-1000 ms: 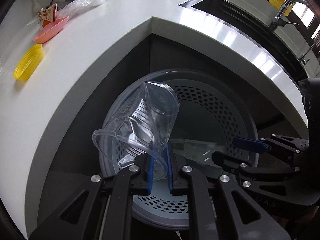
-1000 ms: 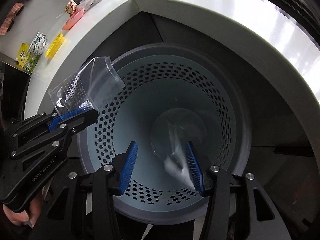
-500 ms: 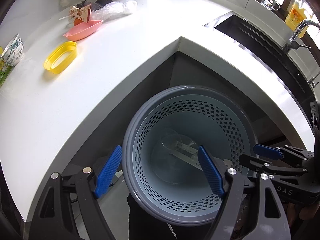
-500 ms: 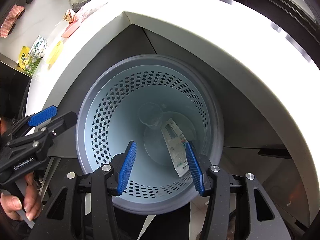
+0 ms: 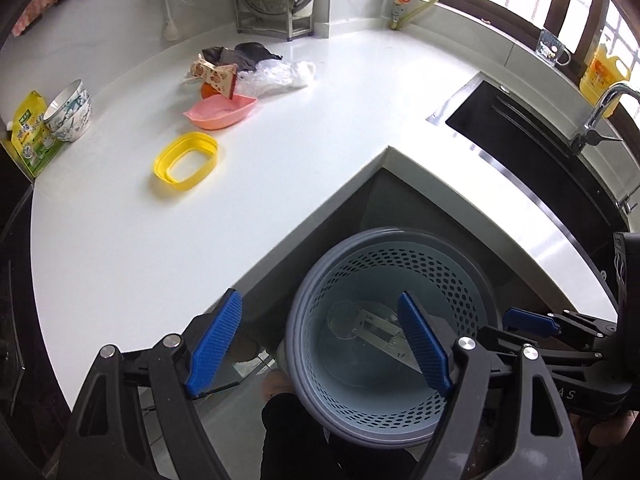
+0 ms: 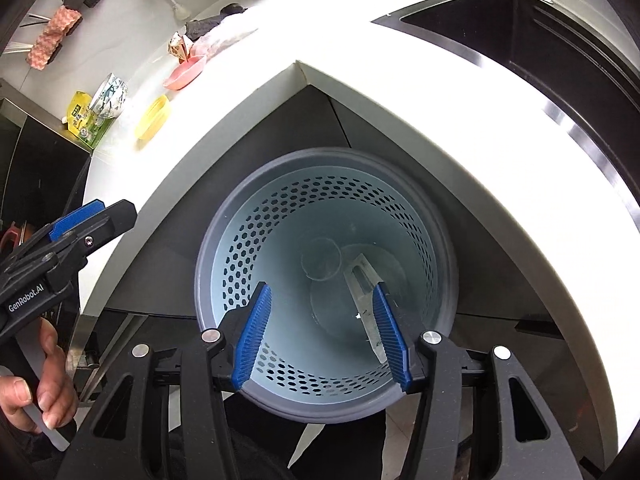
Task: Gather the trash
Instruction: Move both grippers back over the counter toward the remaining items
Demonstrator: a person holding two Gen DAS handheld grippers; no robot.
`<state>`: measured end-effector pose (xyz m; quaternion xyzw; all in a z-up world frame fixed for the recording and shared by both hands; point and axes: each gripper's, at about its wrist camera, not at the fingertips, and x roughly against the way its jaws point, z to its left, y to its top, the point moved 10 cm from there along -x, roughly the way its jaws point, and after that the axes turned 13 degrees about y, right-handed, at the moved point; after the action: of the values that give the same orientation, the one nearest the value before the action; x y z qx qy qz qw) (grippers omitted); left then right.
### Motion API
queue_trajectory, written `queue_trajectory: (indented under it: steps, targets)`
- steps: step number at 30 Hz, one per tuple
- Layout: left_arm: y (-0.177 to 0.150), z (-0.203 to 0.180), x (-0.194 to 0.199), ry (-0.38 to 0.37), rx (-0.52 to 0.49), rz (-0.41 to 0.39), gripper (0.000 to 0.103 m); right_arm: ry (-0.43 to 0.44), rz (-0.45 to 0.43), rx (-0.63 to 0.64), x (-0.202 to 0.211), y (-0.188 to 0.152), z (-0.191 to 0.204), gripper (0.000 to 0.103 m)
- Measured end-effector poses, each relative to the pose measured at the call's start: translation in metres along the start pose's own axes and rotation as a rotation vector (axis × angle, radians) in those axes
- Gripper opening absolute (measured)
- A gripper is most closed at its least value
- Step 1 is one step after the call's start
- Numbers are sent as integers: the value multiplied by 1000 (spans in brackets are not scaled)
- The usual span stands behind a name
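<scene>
Left gripper (image 5: 320,344): fingers spread wide, having just been opening, nothing between them. Right gripper (image 6: 322,334): fingers parted, gripping nothing. Both hang above the grey perforated bin (image 6: 224,248), which stands on the floor in the inner corner of the white worktop (image 5: 120,248). The clear plastic cup (image 6: 320,259) lies at the bin's bottom, well below the fingers, beside a flat wrapper (image 6: 362,292). Yellow ring (image 5: 186,165) and pink dish (image 5: 220,111) sit far left on the worktop.

Home kitchen, sink (image 5: 532,152), faucet (image 5: 600,114), white countertop (image 5: 320,120)
</scene>
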<state>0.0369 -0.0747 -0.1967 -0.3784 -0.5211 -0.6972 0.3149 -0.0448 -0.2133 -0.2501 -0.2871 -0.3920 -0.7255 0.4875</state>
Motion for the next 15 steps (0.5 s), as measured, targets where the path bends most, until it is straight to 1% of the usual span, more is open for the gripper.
queue_trajectory:
  steps: [7, 13, 15]
  targets:
    - [23, 62, 14, 60, 116, -44, 83, 18, -26, 28, 6, 29, 21, 52]
    - [45, 108, 7, 102, 204, -47, 85, 23, -52, 80, 6, 60, 54, 55]
    - [52, 121, 3, 116, 231, -49, 89, 21, -62, 95, 5, 69, 62, 56]
